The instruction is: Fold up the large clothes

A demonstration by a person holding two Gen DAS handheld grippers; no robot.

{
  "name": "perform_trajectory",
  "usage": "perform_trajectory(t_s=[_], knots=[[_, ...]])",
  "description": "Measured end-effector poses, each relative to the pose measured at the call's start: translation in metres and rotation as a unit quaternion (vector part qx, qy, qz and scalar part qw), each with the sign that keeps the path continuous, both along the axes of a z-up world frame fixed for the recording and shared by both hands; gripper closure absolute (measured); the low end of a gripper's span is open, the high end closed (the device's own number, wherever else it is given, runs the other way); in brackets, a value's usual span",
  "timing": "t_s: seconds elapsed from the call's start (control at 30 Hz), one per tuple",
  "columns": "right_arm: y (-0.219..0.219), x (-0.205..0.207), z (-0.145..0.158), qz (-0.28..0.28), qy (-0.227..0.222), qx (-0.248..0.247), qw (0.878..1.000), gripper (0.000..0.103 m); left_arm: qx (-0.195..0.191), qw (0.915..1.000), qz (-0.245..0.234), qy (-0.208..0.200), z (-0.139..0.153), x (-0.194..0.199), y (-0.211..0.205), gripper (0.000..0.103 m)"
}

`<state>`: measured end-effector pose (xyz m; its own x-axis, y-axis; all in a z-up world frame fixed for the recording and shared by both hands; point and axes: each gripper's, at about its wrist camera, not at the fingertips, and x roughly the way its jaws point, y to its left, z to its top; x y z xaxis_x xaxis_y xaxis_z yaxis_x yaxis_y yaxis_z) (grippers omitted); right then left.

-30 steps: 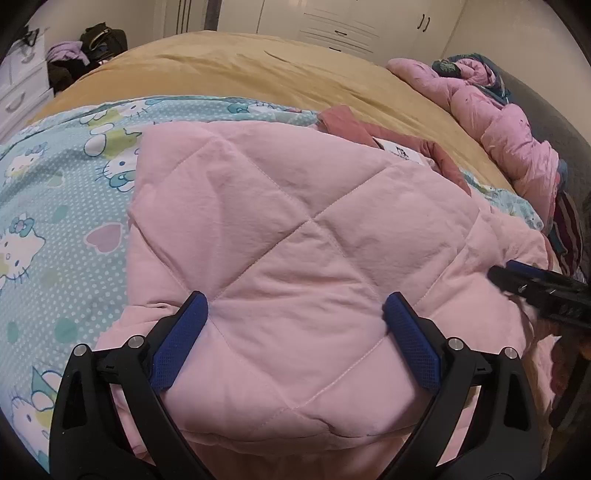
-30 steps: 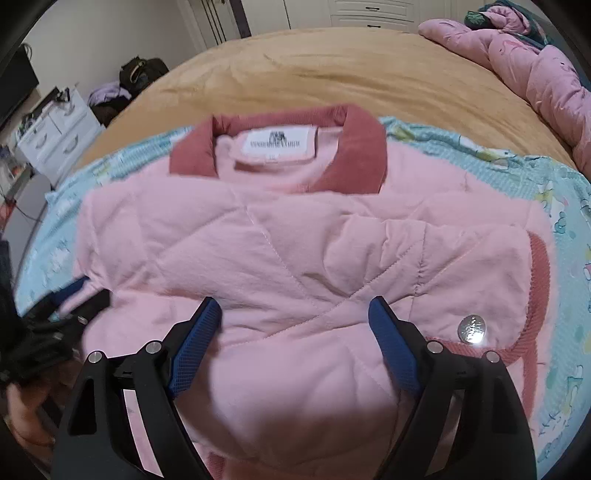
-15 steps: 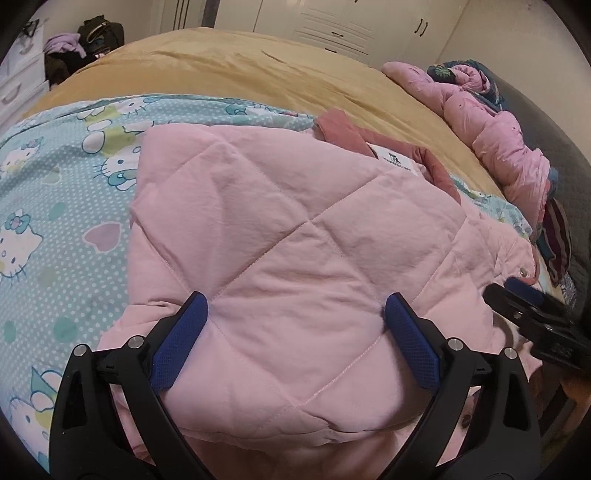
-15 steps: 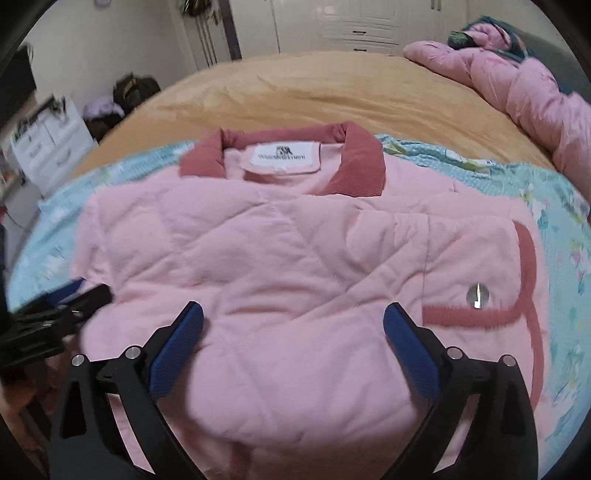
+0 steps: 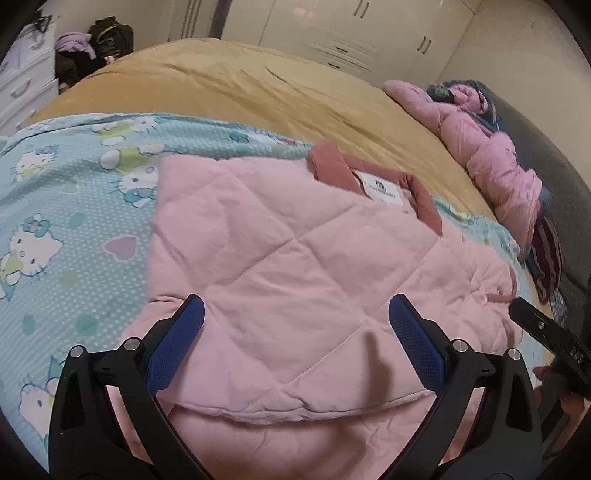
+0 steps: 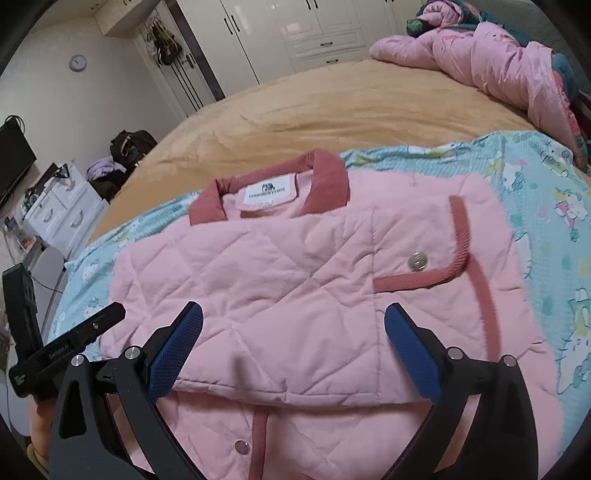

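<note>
A pink quilted jacket (image 5: 295, 266) with a dark pink collar (image 6: 325, 184) and a white label lies partly folded on the bed. It also shows in the right wrist view (image 6: 295, 280), with a pocket flap and a snap button (image 6: 417, 261). My left gripper (image 5: 295, 325) is open and empty, raised above the jacket's near folded edge. My right gripper (image 6: 293, 328) is open and empty above the same fold. The left gripper's body shows at the left of the right wrist view (image 6: 66, 347).
The jacket rests on a blue cartoon-print sheet (image 5: 66, 206) over a tan blanket (image 5: 240, 88). A heap of pink clothing (image 6: 498, 62) lies at the far right of the bed. White drawers (image 6: 62, 214) and wardrobes (image 6: 295, 29) stand beyond.
Both grippers have lifted and drawn back from the jacket, so more of it and the room shows. The right side with the pocket now lies flat. Both stay open.
</note>
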<state>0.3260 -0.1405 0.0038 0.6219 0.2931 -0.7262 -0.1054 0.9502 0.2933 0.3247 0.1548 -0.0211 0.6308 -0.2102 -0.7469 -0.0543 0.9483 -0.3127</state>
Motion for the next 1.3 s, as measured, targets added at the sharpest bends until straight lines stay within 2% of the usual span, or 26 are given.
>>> perform_trajectory(t_s=[0.13,0.4,0.63,1.3], knots=[[-0.006,-0.01,0.012,-0.002,-0.013,0.007,1.0,0.005,-0.007,0.9999,0.003,-0.013,0.016,-0.007,0.0,0.009],[-0.021,-0.029,0.033,-0.006,-0.039,0.024,0.999,0.005,0.011,0.999,0.015,-0.039,0.045,-0.024,0.003,0.009],[-0.031,-0.045,0.054,-0.003,-0.061,0.028,0.998,0.005,0.026,0.9973,0.005,-0.068,0.068,-0.045,-0.004,0.009],[-0.055,-0.086,0.082,0.012,-0.099,0.046,0.994,0.005,0.055,0.9916,0.006,-0.117,0.101,-0.105,-0.028,0.009]])
